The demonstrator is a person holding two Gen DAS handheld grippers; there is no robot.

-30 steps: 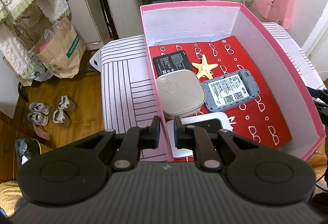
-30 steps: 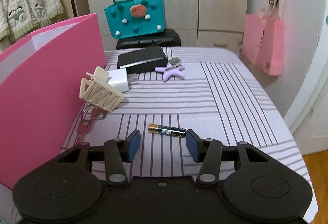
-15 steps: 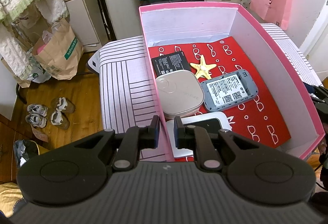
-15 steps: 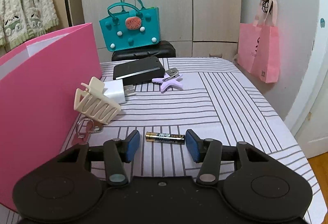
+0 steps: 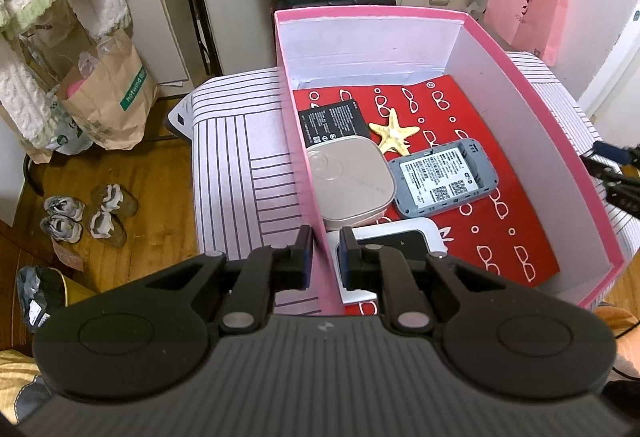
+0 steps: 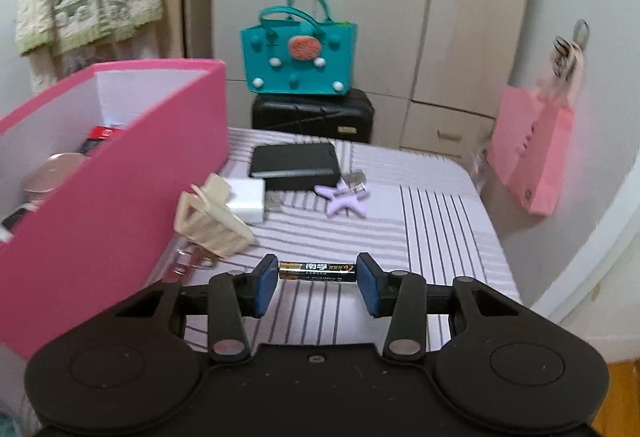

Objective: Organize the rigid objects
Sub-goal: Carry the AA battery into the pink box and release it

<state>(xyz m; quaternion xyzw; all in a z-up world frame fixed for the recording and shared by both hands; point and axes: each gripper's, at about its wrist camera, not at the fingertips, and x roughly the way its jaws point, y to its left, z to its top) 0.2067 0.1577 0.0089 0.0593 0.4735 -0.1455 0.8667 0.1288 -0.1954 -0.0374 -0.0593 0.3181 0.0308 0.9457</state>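
Observation:
My left gripper (image 5: 323, 251) is shut on the near left wall of the pink box (image 5: 304, 165). Inside the box lie a black battery pack (image 5: 334, 121), a starfish (image 5: 394, 131), a beige square case (image 5: 348, 183), a grey router (image 5: 442, 177) and a white device (image 5: 400, 237). My right gripper (image 6: 316, 279) is shut on an AA battery (image 6: 317, 271), held end to end between the pads and lifted above the striped table (image 6: 440, 221). The pink box (image 6: 120, 197) stands to its left.
On the table lie a cream hair claw (image 6: 210, 223), a white charger (image 6: 248, 199), a black wallet (image 6: 296, 165), a purple star clip (image 6: 344, 197) and keys (image 6: 192, 261). A teal bag (image 6: 298, 65) sits on a black case behind. A pink bag (image 6: 532, 153) hangs on the right.
My right gripper has closed on the battery and lifted it off the table; its view has risen and tilted towards the box. The left gripper keeps its hold on the box wall.

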